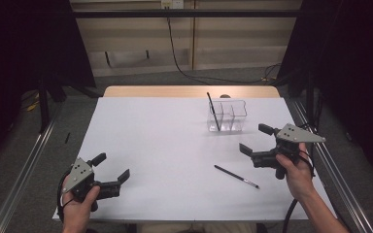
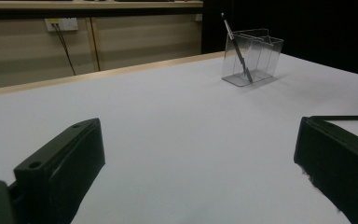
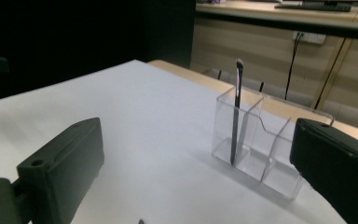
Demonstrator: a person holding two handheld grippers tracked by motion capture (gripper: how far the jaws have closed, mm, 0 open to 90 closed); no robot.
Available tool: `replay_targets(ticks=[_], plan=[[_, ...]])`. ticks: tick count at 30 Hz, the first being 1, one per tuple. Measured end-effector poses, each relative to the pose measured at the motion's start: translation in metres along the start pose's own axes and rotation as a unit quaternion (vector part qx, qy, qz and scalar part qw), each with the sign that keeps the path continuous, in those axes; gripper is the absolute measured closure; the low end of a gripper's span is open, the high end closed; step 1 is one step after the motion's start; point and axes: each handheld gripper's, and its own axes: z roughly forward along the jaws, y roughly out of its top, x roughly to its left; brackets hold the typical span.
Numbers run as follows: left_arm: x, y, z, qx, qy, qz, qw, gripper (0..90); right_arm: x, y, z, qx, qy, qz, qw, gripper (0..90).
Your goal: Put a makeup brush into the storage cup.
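high view: one brush [image 1: 214,111] stands in the clear organizer [image 1: 227,116], another brush [image 1: 236,176] lies on the desk [image 1: 150,145], both tongs, left [image 1: 112,168] and right [image 1: 252,140], apart and empty, so likely half done.

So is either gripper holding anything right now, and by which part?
Nothing is held. The left gripper and right gripper are both open and empty; one brush lies loose on the table.
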Motion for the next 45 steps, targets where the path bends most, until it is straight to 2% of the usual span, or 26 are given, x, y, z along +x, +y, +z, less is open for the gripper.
replay_targets(ticks=[2,4,5,9,11,12,15,17,21,25,27,29,30,32,36,38,40,41,43,44,45], plan=[[0.000,0.000,0.000,0.001,0.001,-0.001,1.0000,1.8,-0.002,0.000,-0.001,0.009,-0.007,-0.004,0.9999,3.0],[0.000,0.000,0.000,0.001,0.001,-0.002,1.0000,1.8,-0.002,0.000,-0.002,0.000,-0.012,-0.006,0.9999,3.4],[0.000,0.000,0.001,0.001,0.001,-0.001,1.0000,1.8,-0.003,0.001,-0.003,0.001,-0.005,-0.003,1.0000,2.8],[0.000,0.000,0.001,0.003,0.000,-0.001,1.0000,1.8,-0.003,0.001,-0.002,0.022,0.013,-0.017,0.9995,4.8],[0.000,0.000,0.001,0.002,0.000,-0.001,1.0000,1.8,0.000,0.001,0.000,0.029,0.002,-0.022,0.9994,9.3],[0.000,0.000,0.001,0.002,0.000,-0.002,1.0000,1.8,0.000,0.001,0.002,0.037,0.012,-0.013,0.9992,5.8],[0.001,0.000,0.001,0.004,0.003,-0.002,1.0000,1.8,0.001,0.000,0.006,0.058,0.031,-0.016,0.9977,4.8],[0.001,-0.001,0.002,0.004,0.002,-0.002,1.0000,1.8,0.000,0.001,0.009,0.089,0.034,-0.004,0.9955,5.2],[0.001,-0.001,0.002,0.005,0.002,-0.001,1.0000,1.8,-0.005,0.002,0.015,0.130,0.034,0.009,0.9909,5.1],[0.001,-0.001,0.001,0.005,0.002,-0.001,1.0000,1.8,-0.013,0.004,0.017,0.178,0.053,0.030,0.9821,5.3],[0.001,-0.001,0.002,0.007,0.002,0.002,1.0000,1.8,-0.014,0.004,0.018,0.193,0.056,0.028,0.9791,7.9],[0.001,-0.001,0.002,0.007,0.001,0.002,1.0000,1.8,-0.015,0.003,0.019,0.218,0.068,0.022,0.9734,9.3],[0.001,-0.001,0.002,0.007,0.001,0.002,1.0000,1.8,-0.015,0.002,0.020,0.235,0.075,0.016,0.9690,9.5],[0.001,-0.001,0.002,0.008,0.001,0.002,1.0000,1.8,-0.013,0.000,0.024,0.273,0.076,-0.006,0.9591,10.6],[0.001,-0.001,0.002,0.013,0.000,0.003,0.9999,1.8,-0.008,-0.007,0.033,0.349,0.096,-0.032,0.9317,9.6],[0.001,-0.001,0.002,0.015,0.000,0.005,0.9999,1.8,-0.007,-0.011,0.035,0.372,0.105,-0.039,0.9213,10.9],[0.001,-0.001,0.002,0.017,0.000,0.006,0.9998,1.8,-0.007,-0.012,0.036,0.383,0.123,-0.041,0.9145,11.5],[0.001,-0.001,0.003,0.018,0.000,0.007,0.9998,1.8,-0.007,-0.013,0.036,0.384,0.130,-0.046,0.9130,11.4],[0.001,-0.001,0.003,0.020,-0.001,0.008,0.9998,1.8,-0.006,-0.013,0.038,0.396,0.138,-0.046,0.9065,12.4],[0.001,-0.001,0.002,0.020,0.000,0.009,0.9998,1.8,-0.006,-0.014,0.038,0.400,0.138,-0.046,0.9050,12.5],[0.001,-0.001,0.002,0.020,0.000,0.009,0.9997,1.8,-0.006,-0.014,0.039,0.406,0.139,-0.050,0.9019,12.2]])
